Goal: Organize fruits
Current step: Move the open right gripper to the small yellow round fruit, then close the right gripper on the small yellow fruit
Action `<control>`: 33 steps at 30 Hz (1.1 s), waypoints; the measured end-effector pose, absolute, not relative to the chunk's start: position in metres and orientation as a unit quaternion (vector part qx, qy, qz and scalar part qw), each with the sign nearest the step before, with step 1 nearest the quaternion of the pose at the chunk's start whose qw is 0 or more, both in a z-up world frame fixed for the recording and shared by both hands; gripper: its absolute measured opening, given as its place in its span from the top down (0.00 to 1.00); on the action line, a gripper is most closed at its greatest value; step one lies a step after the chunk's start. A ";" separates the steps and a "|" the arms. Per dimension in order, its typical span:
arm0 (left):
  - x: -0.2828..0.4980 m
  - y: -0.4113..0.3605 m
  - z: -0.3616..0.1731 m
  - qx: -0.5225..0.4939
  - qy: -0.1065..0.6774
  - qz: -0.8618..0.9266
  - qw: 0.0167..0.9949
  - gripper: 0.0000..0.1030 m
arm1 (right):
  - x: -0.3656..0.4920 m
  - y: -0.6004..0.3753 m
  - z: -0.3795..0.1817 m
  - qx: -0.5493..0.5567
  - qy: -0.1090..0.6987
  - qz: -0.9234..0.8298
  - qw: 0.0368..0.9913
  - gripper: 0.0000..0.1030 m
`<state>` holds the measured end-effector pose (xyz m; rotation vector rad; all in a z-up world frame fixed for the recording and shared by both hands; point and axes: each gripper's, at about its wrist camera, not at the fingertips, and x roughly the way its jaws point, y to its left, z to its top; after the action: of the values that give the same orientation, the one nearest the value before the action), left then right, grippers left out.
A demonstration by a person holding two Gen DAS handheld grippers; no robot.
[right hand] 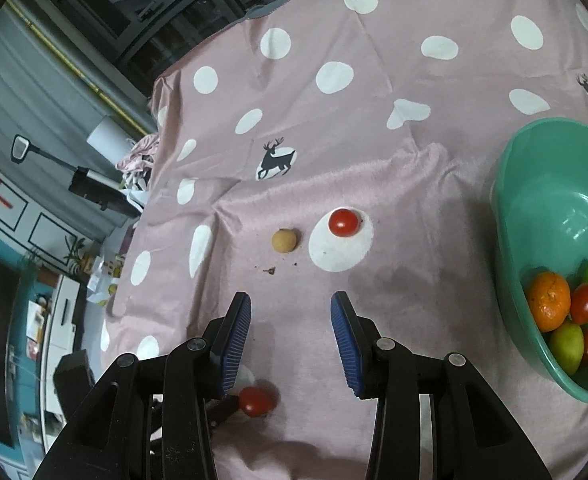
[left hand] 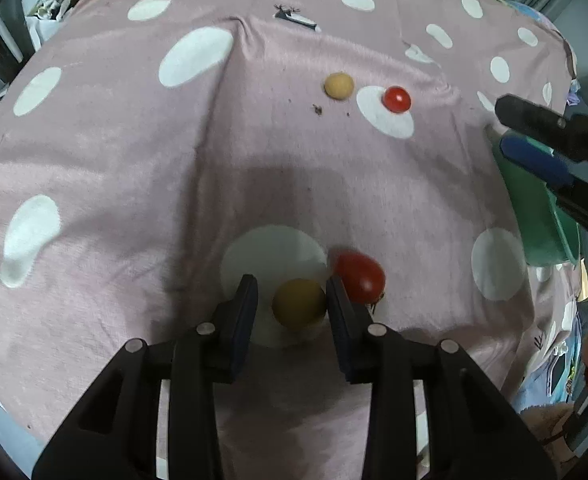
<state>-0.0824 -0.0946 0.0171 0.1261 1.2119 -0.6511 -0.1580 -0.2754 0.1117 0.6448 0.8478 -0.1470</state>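
The left gripper (left hand: 292, 286) has its jaws parted around a yellow round fruit (left hand: 298, 303), touching only on the right side. A red tomato (left hand: 361, 277) lies just outside the right finger. The right gripper (right hand: 290, 308) is spread wide and holds nothing. Farther out on the pink dotted cloth (right hand: 373, 152) lie a tan fruit (right hand: 284, 240) and a small tomato (right hand: 343, 222). The green bowl (right hand: 509, 216), at right, contains oranges, tomatoes and green fruits.
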 end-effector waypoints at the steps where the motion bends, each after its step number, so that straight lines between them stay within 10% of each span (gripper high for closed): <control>1: -0.084 -0.097 0.017 0.062 0.558 -0.300 0.771 0.68 | -0.157 -0.275 0.111 0.307 0.405 -0.070 0.858 0.59; 33: -0.064 -0.071 0.057 -0.015 0.469 -0.290 0.834 0.76 | -0.018 -0.254 0.047 0.184 0.465 -0.109 0.859 0.59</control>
<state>-0.0642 -0.0714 0.0574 -0.0318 0.9936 -0.6135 -0.0176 -0.2539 0.0467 0.3867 0.9761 -0.2298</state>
